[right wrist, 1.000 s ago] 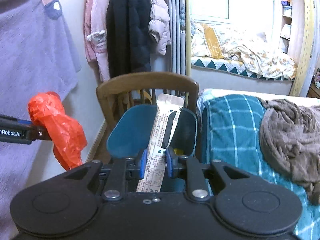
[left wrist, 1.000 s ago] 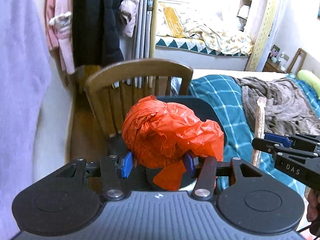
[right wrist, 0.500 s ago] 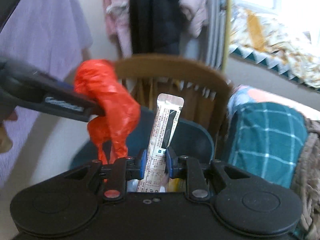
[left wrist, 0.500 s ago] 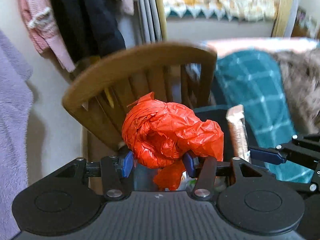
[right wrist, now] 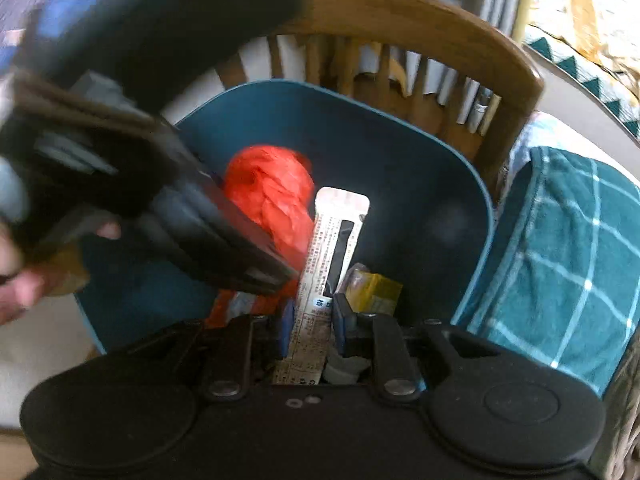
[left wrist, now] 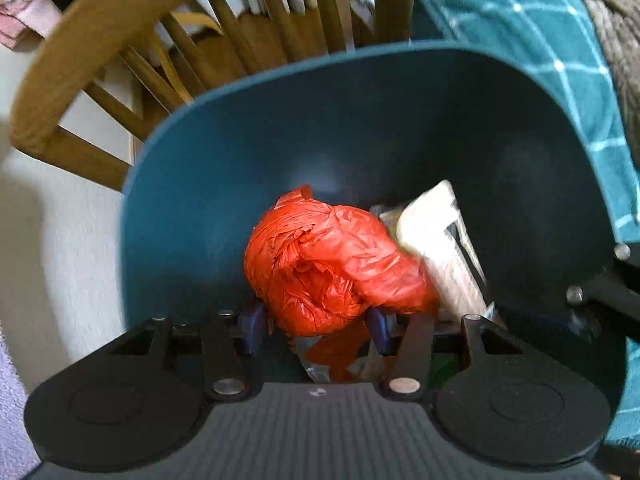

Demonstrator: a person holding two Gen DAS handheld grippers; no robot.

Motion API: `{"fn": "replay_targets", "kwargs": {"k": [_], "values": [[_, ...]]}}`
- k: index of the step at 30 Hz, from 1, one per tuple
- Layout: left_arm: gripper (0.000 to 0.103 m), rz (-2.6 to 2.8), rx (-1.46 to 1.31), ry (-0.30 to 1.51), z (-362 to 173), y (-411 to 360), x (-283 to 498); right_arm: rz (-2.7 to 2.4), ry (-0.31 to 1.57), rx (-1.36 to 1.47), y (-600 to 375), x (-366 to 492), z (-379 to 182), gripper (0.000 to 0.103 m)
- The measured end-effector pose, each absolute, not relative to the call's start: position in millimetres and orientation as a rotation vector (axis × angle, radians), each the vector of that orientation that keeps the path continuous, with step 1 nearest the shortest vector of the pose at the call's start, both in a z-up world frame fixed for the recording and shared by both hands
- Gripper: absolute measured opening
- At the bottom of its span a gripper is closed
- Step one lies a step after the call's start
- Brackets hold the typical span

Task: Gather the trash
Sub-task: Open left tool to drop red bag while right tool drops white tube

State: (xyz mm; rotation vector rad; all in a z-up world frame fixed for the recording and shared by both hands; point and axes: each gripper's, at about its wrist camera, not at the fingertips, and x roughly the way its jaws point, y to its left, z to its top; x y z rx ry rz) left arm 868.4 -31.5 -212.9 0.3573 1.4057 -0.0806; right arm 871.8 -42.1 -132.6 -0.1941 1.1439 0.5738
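Note:
My left gripper (left wrist: 316, 330) is shut on a crumpled orange plastic bag (left wrist: 328, 268) and holds it inside the mouth of a dark teal bin (left wrist: 192, 128). My right gripper (right wrist: 310, 326) is shut on a long white printed wrapper (right wrist: 334, 248), also held over the bin (right wrist: 432, 152). The wrapper shows in the left wrist view (left wrist: 448, 252), touching the bag's right side. The bag also shows in the right wrist view (right wrist: 272, 192), with the left gripper's body in front of it. A yellow packet (right wrist: 376, 292) and other litter lie in the bin.
A wooden spindle-back chair (left wrist: 80, 60) stands just behind the bin, against a white wall. A bed with a teal checked blanket (right wrist: 560, 248) and a brown throw (left wrist: 612, 20) is on the right. A hand (right wrist: 16, 280) holds the left gripper.
Both grippers have moved forward and down, from in front of the chair to inside the bin's mouth, each still holding its item. The two grippers have come close together.

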Motion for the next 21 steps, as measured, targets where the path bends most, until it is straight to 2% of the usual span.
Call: {"fn": "replay_targets", "kwargs": {"k": [6, 9, 11, 12, 14, 21], "values": [[0.052, -0.079, 0.337, 1.468, -232, -33, 870, 0.609, 1.139, -0.307, -32, 865, -138, 0.022], [0.054, -0.069, 0.334, 1.466, -234, -32, 866, 0.619, 1.127, -0.330, -28, 861, -134, 0.029], [0.057, -0.076, 0.304, 1.464, -231, -32, 866, 0.627, 1.116, -0.339, -29, 858, -133, 0.037], [0.062, -0.078, 0.292, 1.460, -229, -32, 866, 0.628, 1.116, -0.338, -29, 858, -133, 0.038], [0.066, -0.085, 0.270, 1.437, -222, -30, 863, 0.620, 1.118, -0.332, -31, 858, -132, 0.038], [0.066, -0.099, 0.234, 1.366, -193, -20, 842, 0.577, 1.102, -0.275, -46, 857, -116, 0.041]]}}
